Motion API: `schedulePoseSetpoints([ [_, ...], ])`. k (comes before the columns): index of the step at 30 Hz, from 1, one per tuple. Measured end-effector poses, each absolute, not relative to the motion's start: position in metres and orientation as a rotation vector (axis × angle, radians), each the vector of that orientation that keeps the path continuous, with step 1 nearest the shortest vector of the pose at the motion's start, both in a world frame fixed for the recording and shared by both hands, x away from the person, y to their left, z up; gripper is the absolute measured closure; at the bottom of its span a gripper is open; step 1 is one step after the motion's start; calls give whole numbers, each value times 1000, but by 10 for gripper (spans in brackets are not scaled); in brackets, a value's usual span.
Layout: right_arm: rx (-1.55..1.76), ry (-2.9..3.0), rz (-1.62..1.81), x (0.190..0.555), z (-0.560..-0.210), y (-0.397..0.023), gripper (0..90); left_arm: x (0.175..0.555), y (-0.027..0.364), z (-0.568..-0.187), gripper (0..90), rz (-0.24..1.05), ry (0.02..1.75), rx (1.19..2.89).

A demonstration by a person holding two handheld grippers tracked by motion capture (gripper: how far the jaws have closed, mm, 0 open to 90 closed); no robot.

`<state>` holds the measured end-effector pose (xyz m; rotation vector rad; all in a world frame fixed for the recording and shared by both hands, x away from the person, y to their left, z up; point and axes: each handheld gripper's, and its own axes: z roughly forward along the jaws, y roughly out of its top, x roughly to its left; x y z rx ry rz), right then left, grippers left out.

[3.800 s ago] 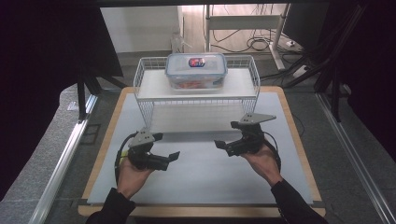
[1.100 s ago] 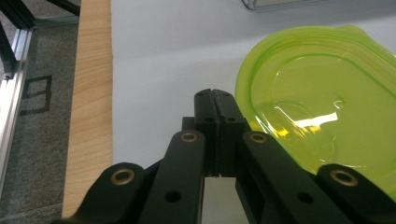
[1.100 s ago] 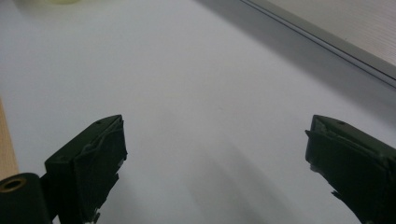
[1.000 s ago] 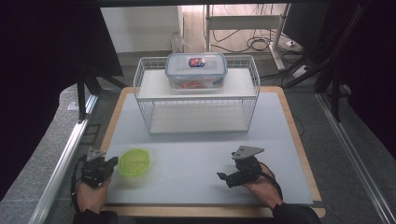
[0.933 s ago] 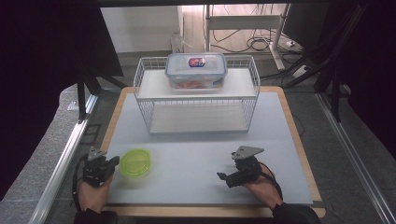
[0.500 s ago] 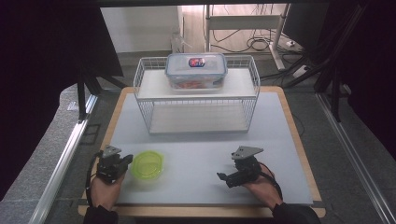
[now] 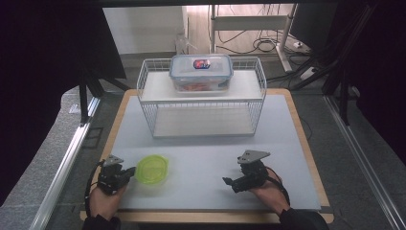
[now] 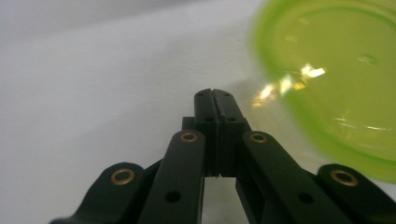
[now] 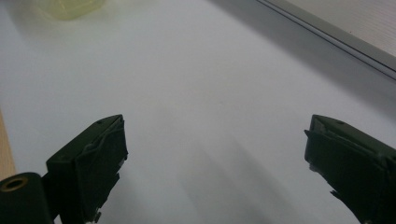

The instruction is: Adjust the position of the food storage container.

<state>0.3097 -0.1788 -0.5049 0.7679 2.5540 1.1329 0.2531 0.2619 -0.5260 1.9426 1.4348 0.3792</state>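
A translucent lime-green round dish [image 7: 152,168] lies on the grey mat [image 7: 201,158] at the front left. My left gripper [image 7: 128,173] rests just left of it with its jaws pressed together. In the left gripper view the left gripper [image 8: 214,93] has its tip right beside the green dish's [image 8: 336,79] rim; I cannot tell whether the rim is pinched. My right gripper [image 7: 232,184] lies at the front right, pointing left, with its jaws wide apart. In its own view the right gripper [image 9: 215,154] has only bare mat between the jaws, and the green dish [image 9: 70,7] shows far off.
A white wire rack [image 7: 148,110] stands at the back of the mat. A clear food box with a blue-rimmed lid [image 7: 201,72] sits on its top shelf. The mat lies on a wooden board [image 7: 306,143], with dark floor and cables beyond.
The left hand and the green dish have slid right, further onto the mat. The right gripper has stayed put. Earlier both grippers were nearer the rack and no dish was there.
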Motion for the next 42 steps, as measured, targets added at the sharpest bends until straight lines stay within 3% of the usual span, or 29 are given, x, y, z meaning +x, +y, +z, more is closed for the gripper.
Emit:
schedulePoseSetpoints([
  [7,772,2556,1127,310,-505,-179,57,250,252,-530,897,316,1399,1999],
  [35,778,2571,1111,311,-509,-177,58,276,154,-529,895,274,1125,2228],
  [42,778,2571,1109,311,-509,-178,58,271,144,-527,884,279,1087,2249],
])
